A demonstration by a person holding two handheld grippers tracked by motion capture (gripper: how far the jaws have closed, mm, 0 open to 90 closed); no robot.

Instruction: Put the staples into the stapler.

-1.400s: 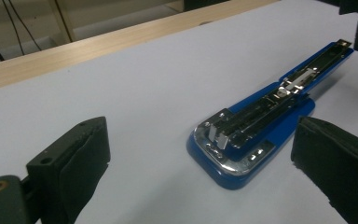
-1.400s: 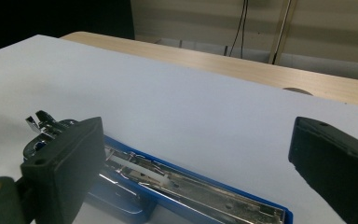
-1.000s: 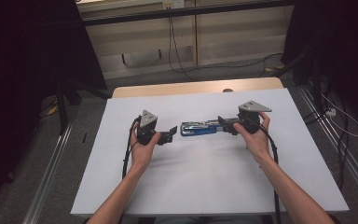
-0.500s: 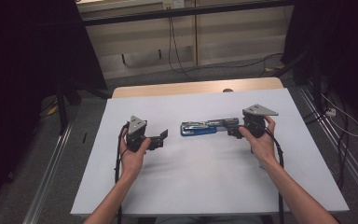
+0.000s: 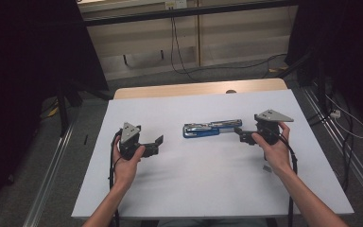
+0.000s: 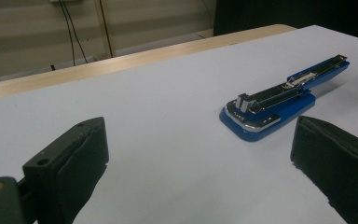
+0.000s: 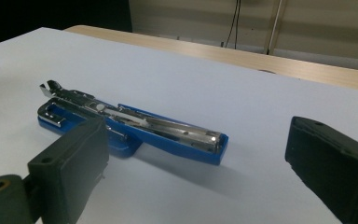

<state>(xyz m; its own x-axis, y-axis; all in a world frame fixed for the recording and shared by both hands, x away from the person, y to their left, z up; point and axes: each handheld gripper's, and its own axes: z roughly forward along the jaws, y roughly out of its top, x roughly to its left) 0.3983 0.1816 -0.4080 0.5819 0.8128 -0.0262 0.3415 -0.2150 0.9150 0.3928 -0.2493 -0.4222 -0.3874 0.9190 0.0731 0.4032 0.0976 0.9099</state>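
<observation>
A white table cover (image 5: 203, 184) bears a small grey scrap (image 5: 266, 168) (perhaps a staple strip).

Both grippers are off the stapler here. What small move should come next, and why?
Probably ease the right gripper forward to close on the near end of the stapler. Its jaws stand open and apart from that end, the nearer of the two. The left gripper, also open, sits farther off. The stapler lies flat and untouched on the table.
</observation>
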